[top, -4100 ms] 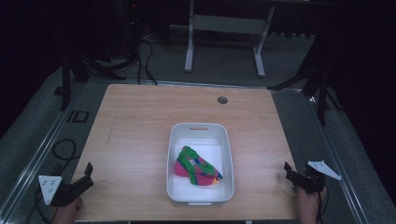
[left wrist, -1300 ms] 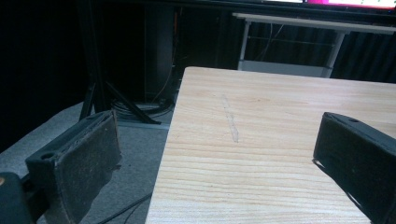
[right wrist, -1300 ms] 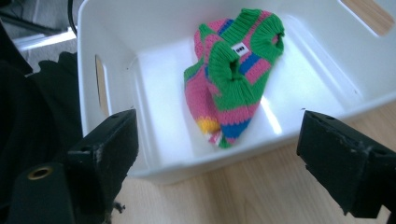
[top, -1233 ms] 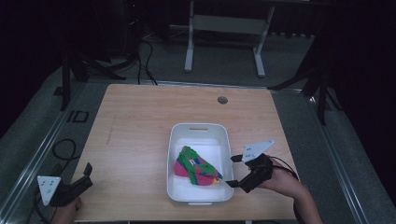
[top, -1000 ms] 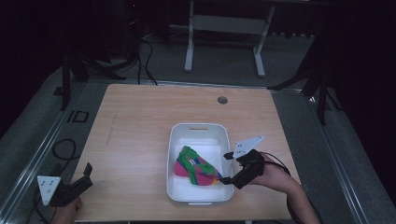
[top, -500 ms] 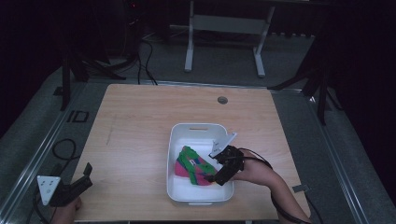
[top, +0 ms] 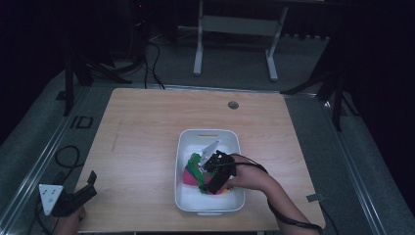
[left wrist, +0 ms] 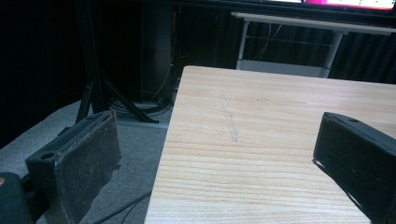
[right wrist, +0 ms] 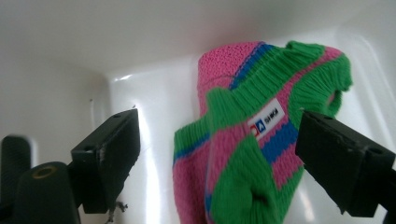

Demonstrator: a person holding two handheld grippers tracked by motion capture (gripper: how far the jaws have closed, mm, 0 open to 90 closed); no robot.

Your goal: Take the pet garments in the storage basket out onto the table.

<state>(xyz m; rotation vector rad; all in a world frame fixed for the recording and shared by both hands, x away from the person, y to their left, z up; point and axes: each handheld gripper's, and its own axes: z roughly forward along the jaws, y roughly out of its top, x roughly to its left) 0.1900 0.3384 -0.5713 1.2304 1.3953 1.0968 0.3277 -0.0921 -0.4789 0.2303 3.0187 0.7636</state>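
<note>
A knitted pink, green and blue striped garment (right wrist: 252, 140) with a small white label lies bunched in a white plastic tub (top: 208, 139) near the table's front middle. My right gripper (top: 208, 182) reaches down into the tub over the garment (top: 192, 169), open, its jaws standing on either side of the knit without closing on it. My left gripper (top: 80, 193) rests open at the table's front left corner, with nothing between its jaws (left wrist: 219, 154).
The wooden table (top: 147, 127) has a small round grommet (top: 233, 105) near its far edge. Dark stands, cables and a white frame stand on the floor beyond it. A faint pencil-like mark (left wrist: 229, 123) runs along the wood on the left.
My right gripper has moved from the table's right front edge leftward into the tub and now sits over the garment. The left gripper has stayed put.
</note>
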